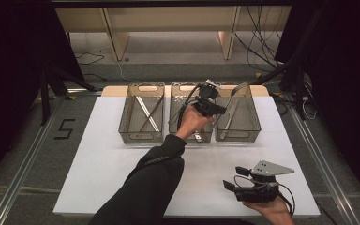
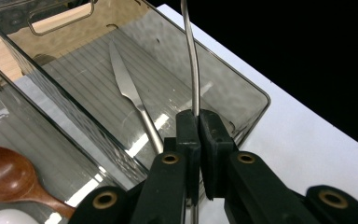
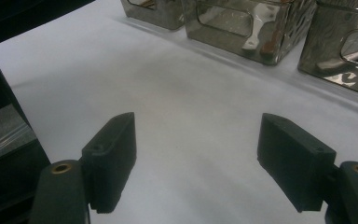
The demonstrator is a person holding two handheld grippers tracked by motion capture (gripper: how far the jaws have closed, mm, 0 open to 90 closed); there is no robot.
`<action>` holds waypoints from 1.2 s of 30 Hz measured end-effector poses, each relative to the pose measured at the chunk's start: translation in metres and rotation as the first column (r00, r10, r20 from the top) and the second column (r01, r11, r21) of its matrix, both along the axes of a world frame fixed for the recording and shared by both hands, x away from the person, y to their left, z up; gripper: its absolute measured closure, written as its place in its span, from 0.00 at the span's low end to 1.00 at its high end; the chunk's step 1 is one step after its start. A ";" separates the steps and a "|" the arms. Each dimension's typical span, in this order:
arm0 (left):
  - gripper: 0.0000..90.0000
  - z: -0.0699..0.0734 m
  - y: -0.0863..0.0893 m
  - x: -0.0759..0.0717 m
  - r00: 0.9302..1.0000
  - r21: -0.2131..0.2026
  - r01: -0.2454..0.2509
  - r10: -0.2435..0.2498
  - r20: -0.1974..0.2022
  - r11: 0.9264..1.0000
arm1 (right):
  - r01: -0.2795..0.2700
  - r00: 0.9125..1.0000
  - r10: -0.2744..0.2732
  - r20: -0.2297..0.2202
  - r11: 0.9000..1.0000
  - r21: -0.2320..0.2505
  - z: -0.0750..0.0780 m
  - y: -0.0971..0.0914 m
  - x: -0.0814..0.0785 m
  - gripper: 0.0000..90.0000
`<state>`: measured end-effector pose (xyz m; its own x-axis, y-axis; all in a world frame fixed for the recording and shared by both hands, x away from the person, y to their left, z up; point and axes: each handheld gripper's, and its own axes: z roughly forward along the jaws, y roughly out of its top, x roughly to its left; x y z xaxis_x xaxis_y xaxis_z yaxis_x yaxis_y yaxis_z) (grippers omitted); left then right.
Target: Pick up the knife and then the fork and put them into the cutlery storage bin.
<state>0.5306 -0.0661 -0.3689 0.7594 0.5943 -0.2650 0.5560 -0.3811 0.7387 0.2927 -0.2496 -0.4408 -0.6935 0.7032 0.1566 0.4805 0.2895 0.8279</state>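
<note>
Left gripper view shows the left gripper point(image 2: 198, 122) clamped tight on a thin metal handle point(image 2: 194, 65), whose working end is out of frame, so what kind of utensil it is cannot be told. Its long axis runs straight up and away from the jaws, curving slightly, over the near corner of the right bin point(image 2: 254, 95). A knife point(image 2: 127, 86) lies flat in that bin, blade pointing toward the far wall. Beside it, the middle bin point(image 2: 9, 121) holds a wooden spoon point(image 2: 9, 175) and something white point(image 2: 9, 217). From the high view, three bins stand in a row at the table's point(image 1: 103, 164) far edge; the left bin point(image 1: 141, 113) holds crossed long utensils. The right gripper point(image 1: 234, 178) rests near the table's front edge, jaws wide apart with nothing between them.
</note>
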 end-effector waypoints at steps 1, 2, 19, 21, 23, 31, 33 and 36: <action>0.97 0.000 -0.001 0.001 1.000 0.001 -0.002 0.002 0.000 1.000 | 0.000 1.000 0.000 -0.001 1.000 0.000 0.000 0.000 0.000 0.32; 0.97 0.000 -0.002 0.002 1.000 -0.001 -0.005 0.005 -0.001 1.000 | 0.000 1.000 0.000 0.000 1.000 0.000 0.000 0.000 0.000 0.32; 0.96 -0.008 -0.013 0.014 0.999 -0.030 -0.048 0.047 -0.013 0.998 | -0.007 1.000 0.007 0.001 1.000 0.003 0.000 0.000 -0.001 0.32; 0.96 -0.011 -0.014 0.016 0.998 -0.031 -0.053 0.052 -0.018 0.998 | -0.007 1.000 0.007 -0.001 1.000 0.003 0.000 0.001 -0.001 0.32; 0.96 -0.013 -0.015 0.017 0.998 -0.036 -0.061 0.060 -0.023 0.998 | -0.009 1.000 0.009 0.000 1.000 0.002 0.000 0.001 -0.001 0.32; 0.96 -0.017 -0.019 0.020 0.997 -0.037 -0.066 0.065 -0.037 0.997 | -0.008 1.000 0.008 0.001 1.000 0.005 0.001 0.001 -0.001 0.32; 0.96 -0.018 -0.020 0.020 0.997 -0.034 -0.067 0.066 -0.037 0.997 | -0.008 1.000 0.008 0.000 1.000 0.006 0.000 0.001 -0.001 0.32; 0.96 -0.019 -0.020 0.021 0.997 -0.037 -0.070 0.069 -0.041 0.997 | -0.008 1.000 0.008 0.001 1.000 0.008 0.000 0.000 -0.001 0.32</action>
<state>0.5511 -0.0863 -0.3877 0.7050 0.6342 -0.3173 0.6092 -0.3126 0.7288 0.2914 -0.2495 -0.4403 -0.6995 0.6962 0.1612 0.4772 0.2872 0.8306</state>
